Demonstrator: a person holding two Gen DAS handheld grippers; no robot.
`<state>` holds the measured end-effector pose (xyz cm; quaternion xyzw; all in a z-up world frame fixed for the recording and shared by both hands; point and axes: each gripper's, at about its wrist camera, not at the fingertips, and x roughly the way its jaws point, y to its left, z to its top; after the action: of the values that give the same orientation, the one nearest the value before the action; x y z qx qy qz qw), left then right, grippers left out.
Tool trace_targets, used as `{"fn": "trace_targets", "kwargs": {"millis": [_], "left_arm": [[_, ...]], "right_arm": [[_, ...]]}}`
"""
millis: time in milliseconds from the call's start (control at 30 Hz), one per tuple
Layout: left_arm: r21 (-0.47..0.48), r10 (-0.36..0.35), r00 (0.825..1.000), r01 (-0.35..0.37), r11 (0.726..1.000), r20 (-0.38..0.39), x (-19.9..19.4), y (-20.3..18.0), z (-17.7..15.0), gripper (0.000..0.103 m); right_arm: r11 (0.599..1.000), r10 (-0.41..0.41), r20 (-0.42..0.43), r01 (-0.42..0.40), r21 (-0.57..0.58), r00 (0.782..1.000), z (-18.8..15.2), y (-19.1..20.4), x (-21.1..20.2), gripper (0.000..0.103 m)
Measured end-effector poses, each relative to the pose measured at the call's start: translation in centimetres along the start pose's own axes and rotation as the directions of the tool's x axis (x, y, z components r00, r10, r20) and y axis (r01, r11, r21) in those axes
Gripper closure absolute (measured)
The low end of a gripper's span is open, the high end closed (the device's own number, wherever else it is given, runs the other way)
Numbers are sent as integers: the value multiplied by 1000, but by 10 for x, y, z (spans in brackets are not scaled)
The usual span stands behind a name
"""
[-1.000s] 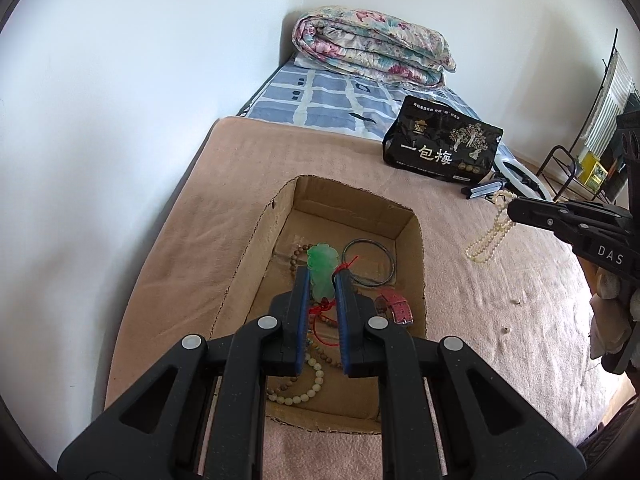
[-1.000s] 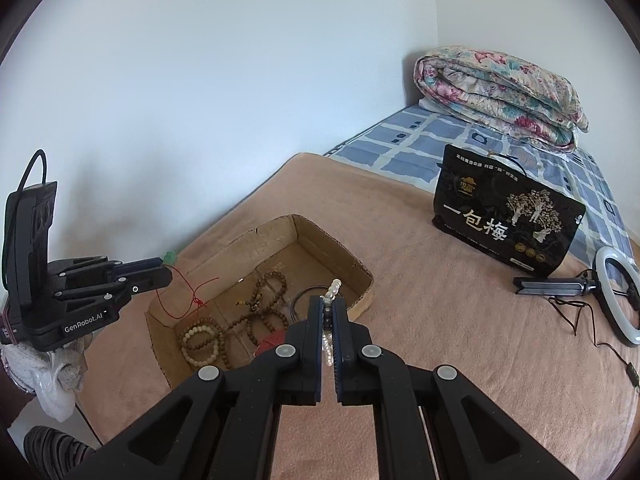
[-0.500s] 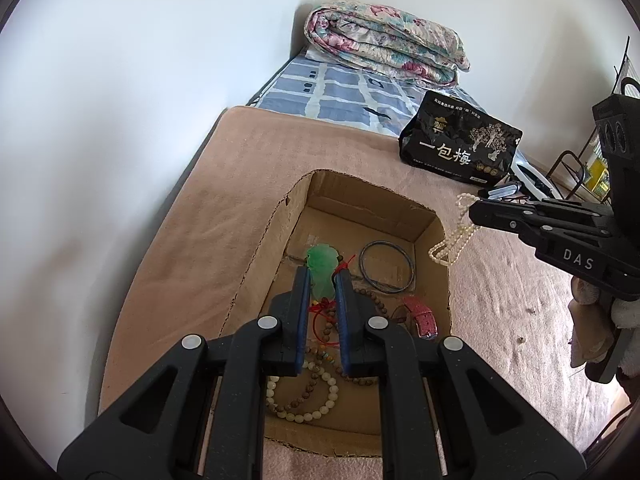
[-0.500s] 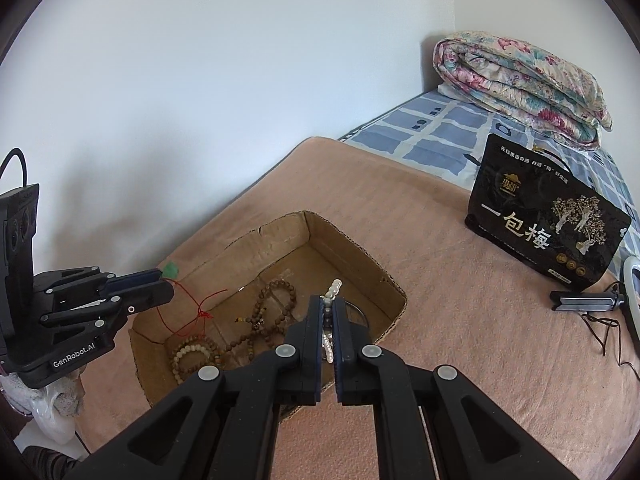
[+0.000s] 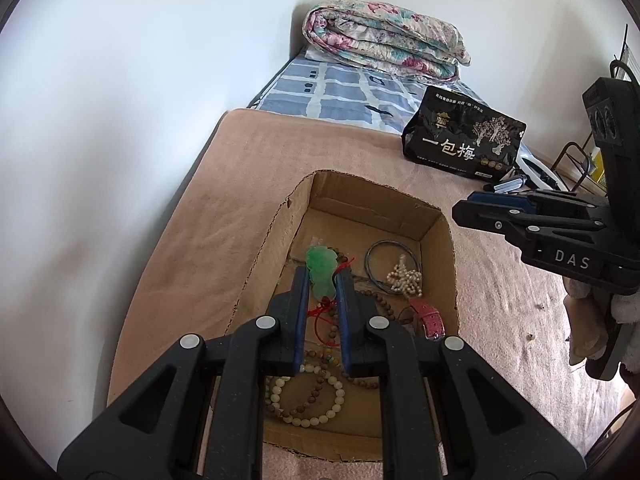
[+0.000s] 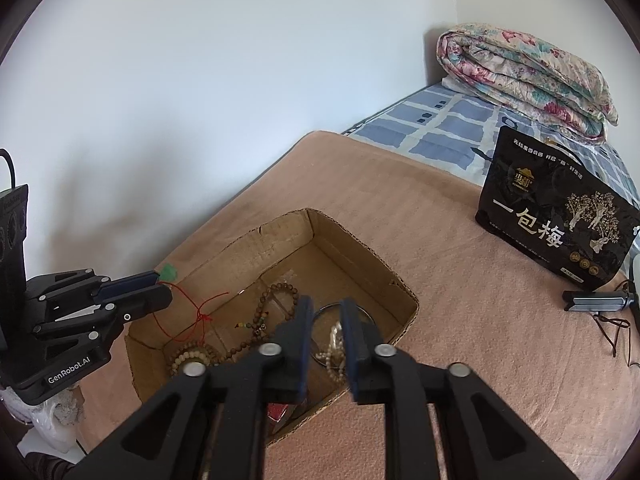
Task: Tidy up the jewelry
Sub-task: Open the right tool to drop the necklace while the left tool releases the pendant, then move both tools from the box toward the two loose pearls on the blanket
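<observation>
**Jewelry status: pendant held, pearls in box**

Jewelry lies mostly inside one open cardboard box point(image 5: 436, 220) set on a tan, short-pile blanket point(image 5: 248, 184).

Left gripper point(image 5: 323, 276): poised above the box, aimed forward and down. Its two blue-padded fingers pinch one green jade pendant point(image 5: 321, 268), carved and glossy. A thin red cord point(image 6: 192, 312) droops from the pendant into the box.

Right gripper point(image 6: 324, 312): over the near corner of the box, fingers spread apart with nothing between them. One pearl strand point(image 5: 405, 279), small cream beads, lies bunched on the box floor directly below it.

Count in box, from the left wrist view:
- 1 dark thin ring-shaped bangle point(image 5: 390, 266), partly under the pearls
- 1 pink watch strap point(image 5: 429, 317), textured, by the right wall
- 1 pale round-bead bracelet point(image 5: 306, 400), near end
- 1 brown wooden bead loop point(image 5: 308, 394), nested inside the pale one
- 1 longer strand of dark wooden beads point(image 6: 276, 300), snaking across the floor

Box: corrugated, flaps cut off, edges ragged.

Surroundings: 1 black glossy bag point(image 5: 464, 142) with gold tree print and white characters stands on the blanket beyond the box. 1 folded floral quilt point(image 5: 384, 40) rests on a blue checked sheet point(image 5: 340, 96) at the far end, against the white wall.
</observation>
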<state>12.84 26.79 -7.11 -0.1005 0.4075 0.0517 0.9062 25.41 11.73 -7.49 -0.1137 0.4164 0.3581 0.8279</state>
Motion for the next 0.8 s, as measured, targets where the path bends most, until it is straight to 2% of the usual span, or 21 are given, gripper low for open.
{"fn": "trace_targets", "kwargs": {"millis": [33, 67, 100, 133, 167, 233, 267, 333, 433, 800], "left_arm": [[2, 2, 1000, -2, 1000, 1, 0, -1, 0, 78], [2, 3, 1000, -3, 1000, 5, 0, -2, 0, 65], [2, 8, 1000, -8, 1000, 11, 0, -2, 0, 60], [2, 12, 1000, -12, 1000, 18, -1, -3, 0, 56], [3, 15, 1000, -15, 1000, 22, -2, -4, 0, 55], [8, 24, 999, -24, 1000, 24, -2, -5, 0, 55], [7, 28, 999, -28, 1000, 24, -2, -5, 0, 51], [13, 27, 999, -28, 1000, 29, -4, -7, -1, 47], [25, 35, 999, -36, 999, 32, -5, -8, -2, 46], [53, 41, 998, -43, 998, 41, -13, -17, -4, 46]], "right_arm": [[1000, -5, 12, 5, -3, 1000, 0, 1, -2, 66], [1000, -9, 18, 9, -5, 1000, 0, 1, -3, 66], [1000, -11, 19, 11, -6, 1000, 0, 1, -4, 64], [1000, -14, 19, 14, -5, 1000, 1, 0, -5, 53], [1000, -20, 23, 20, -4, 1000, 1, 0, -6, 35], [999, -37, 47, 37, -2, 998, 0, -1, -11, 16], [999, -44, 60, 44, -1, 997, -1, -1, -14, 13], [999, -50, 68, 50, 4, 996, -1, -1, -18, 10], [998, -62, 70, 61, 12, 996, -2, -3, -21, 1], [991, -128, 70, 124, 50, 989, -7, -12, -33, 0]]}}
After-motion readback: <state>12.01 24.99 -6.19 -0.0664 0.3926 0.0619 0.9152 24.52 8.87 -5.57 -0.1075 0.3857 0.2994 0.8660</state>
